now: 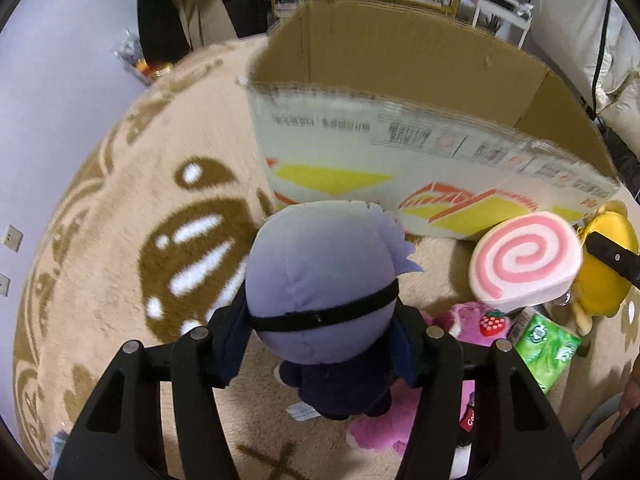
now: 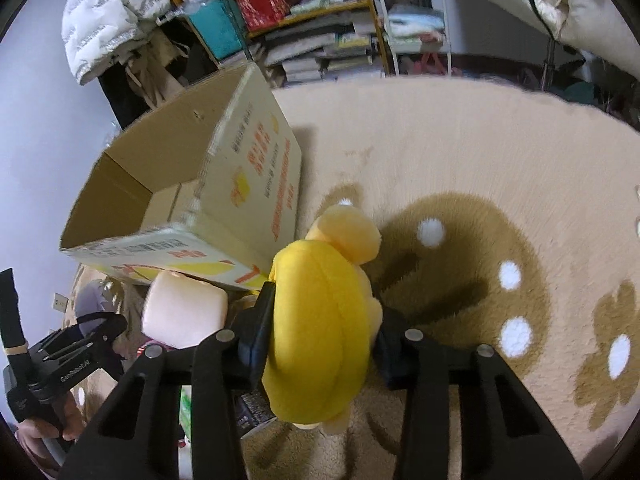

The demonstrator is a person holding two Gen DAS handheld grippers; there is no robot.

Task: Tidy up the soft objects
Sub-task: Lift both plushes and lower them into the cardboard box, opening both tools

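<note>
My left gripper is shut on a plush doll with a lavender head and dark body, held above the rug in front of an open cardboard box. My right gripper is shut on a yellow plush toy, to the right of the box. A pink-swirl roll cushion lies by the box's front wall; it also shows in the right wrist view. A pink strawberry plush lies under it. The yellow plush shows at the right edge of the left wrist view.
A beige rug with brown patterns covers the floor. A green packet lies beside the pink plush. Shelves with books and bins and a white jacket stand behind the box. A wall is to the left.
</note>
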